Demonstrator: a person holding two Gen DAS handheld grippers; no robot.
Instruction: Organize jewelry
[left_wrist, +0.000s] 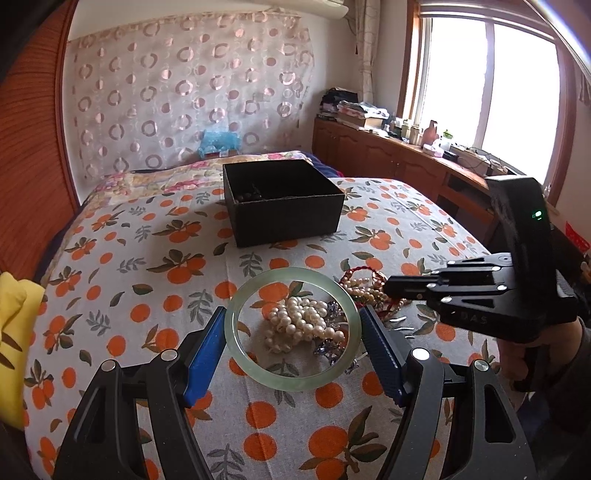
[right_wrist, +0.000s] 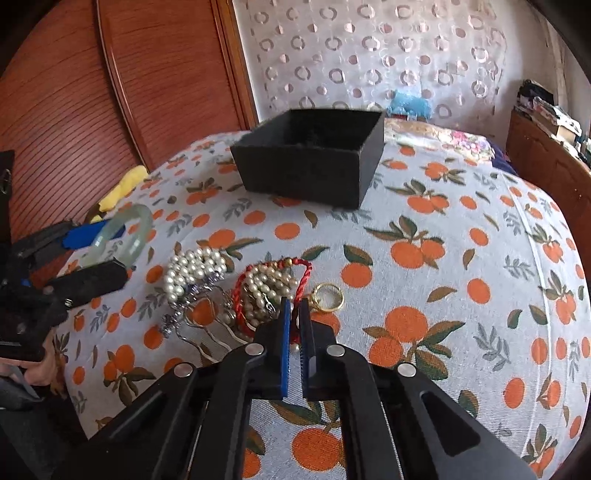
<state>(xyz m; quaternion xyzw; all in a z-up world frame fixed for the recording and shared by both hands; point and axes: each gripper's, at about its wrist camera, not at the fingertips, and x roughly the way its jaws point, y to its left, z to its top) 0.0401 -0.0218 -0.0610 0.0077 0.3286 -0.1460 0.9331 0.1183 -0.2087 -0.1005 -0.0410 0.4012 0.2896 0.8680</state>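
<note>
The left tongs (left_wrist: 293, 326) grip a pale green jade bangle (left_wrist: 291, 328) across its width, the blue pads (left_wrist: 207, 354) pressing on its outer rim from both sides. In the right wrist view the bangle appears lifted clear of the bed (left_wrist: 110, 258), which is covered in an orange-fruit print sheet. Seen through the ring, a heap of white pearl strands (left_wrist: 301, 325) lies on the sheet with a small silver-blue ornament (left_wrist: 328, 349) at its near edge.

The right tongs (right_wrist: 294, 306) are clenched almost together on a red braided cord (right_wrist: 301, 280), part of a tangle with smaller pearls (right_wrist: 264, 286) just right of the white heap. A gold ring (right_wrist: 327, 295) lies just right of that tangle, and a silver hair comb (right_wrist: 210, 328) rests at its near left.

A black open box (left_wrist: 282, 201) sits farther back on the bed, well apart from the jewelry, with a few dark items barely visible inside. A yellow cloth (left_wrist: 14, 332) lies at the bed's left edge.
</note>
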